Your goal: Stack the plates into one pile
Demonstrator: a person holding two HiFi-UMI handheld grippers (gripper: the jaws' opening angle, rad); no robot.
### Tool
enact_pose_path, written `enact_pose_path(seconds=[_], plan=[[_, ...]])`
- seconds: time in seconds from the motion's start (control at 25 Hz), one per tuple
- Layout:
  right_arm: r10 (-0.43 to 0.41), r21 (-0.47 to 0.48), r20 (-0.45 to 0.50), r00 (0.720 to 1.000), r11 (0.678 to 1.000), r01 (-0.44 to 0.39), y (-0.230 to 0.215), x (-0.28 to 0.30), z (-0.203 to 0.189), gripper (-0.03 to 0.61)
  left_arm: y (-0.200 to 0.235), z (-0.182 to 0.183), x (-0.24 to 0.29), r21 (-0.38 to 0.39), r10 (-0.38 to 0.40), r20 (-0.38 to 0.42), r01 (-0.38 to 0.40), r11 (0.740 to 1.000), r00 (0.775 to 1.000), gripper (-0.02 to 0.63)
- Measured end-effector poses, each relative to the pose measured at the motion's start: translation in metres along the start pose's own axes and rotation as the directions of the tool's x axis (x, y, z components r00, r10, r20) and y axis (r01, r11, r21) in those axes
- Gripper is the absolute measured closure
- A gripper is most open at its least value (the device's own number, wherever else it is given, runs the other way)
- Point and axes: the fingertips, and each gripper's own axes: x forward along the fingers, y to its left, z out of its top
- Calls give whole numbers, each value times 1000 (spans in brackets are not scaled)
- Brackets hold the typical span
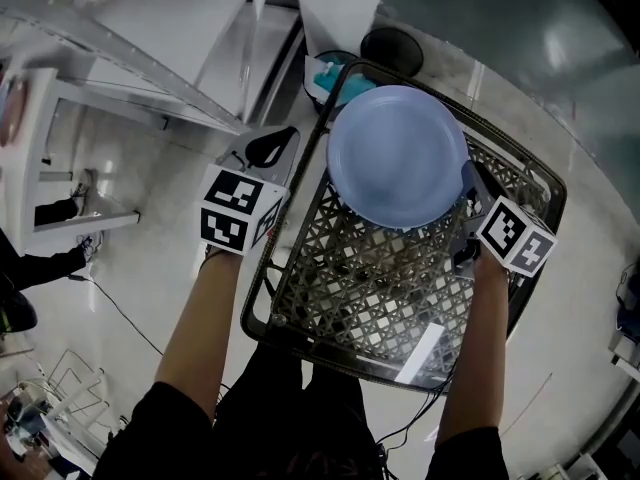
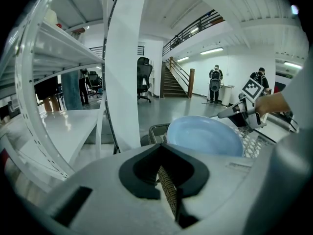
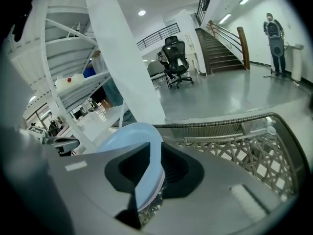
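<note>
A light blue plate (image 1: 397,153) hangs tilted over the far end of a woven lattice basket (image 1: 350,298). My right gripper (image 1: 468,183) grips its right rim; in the right gripper view the rim (image 3: 129,136) runs edge-on between the jaws of that gripper (image 3: 146,180), with a thin pinkish edge under the blue. My left gripper (image 1: 272,146) is at the basket's left side, and its jaws (image 2: 168,180) are shut on a woven strip of the rim. From there the plate (image 2: 203,136) and the right gripper (image 2: 230,112) show ahead.
A white shelving rack (image 1: 150,58) stands to the left, a white post (image 1: 335,8) just beyond the basket. A black round object (image 1: 392,48) and a teal item (image 1: 325,73) lie past the far rim. A white card (image 1: 420,353) lies in the basket. People (image 2: 215,82) stand far off.
</note>
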Motion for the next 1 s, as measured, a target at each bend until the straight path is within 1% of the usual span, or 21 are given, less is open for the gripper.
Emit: enact_pose_path(seconds=[0.04,0.08,0.2,0.32,0.44,0.6,0.68,0.76,0.88,1.0], plan=[[-1,5,10,1000,1000,1,0,-1,1,520,0,0,0,-2,0,1,0,1000,1000,618],[1,15,21,1000,1000,-1,1,-3,2,572,-1,0,-1,-3,-1,2,1,1000,1000,618],[19,12,33,999,1000,-19,6,-4,2,572,-3,0,-1,-6,-3,4,3,1000,1000,618],[18,-35,33,999,999,-17,10,-6,-2,572,-6,1,-2,-17,-7,10,7,1000,1000,618],[26,-77,64,998,997,-21,17,-10,-2,572,-10,3,0,-29,-11,14,11,1000,1000,618],[51,-169,126,991,985,-29,30,-18,1,572,-23,9,4,-53,-29,24,30,998,999,618],[54,-224,144,988,974,-21,36,-22,0,574,-32,11,7,-59,-40,24,42,997,999,618],[53,-260,164,985,965,-8,39,-27,0,575,-41,13,10,-64,-55,26,57,996,998,618],[46,-261,203,978,965,8,40,-34,-1,575,-53,18,13,-52,-79,32,81,995,996,618],[45,-250,229,972,968,14,41,-46,-2,575,-62,22,11,-45,-85,39,87,995,996,618]])
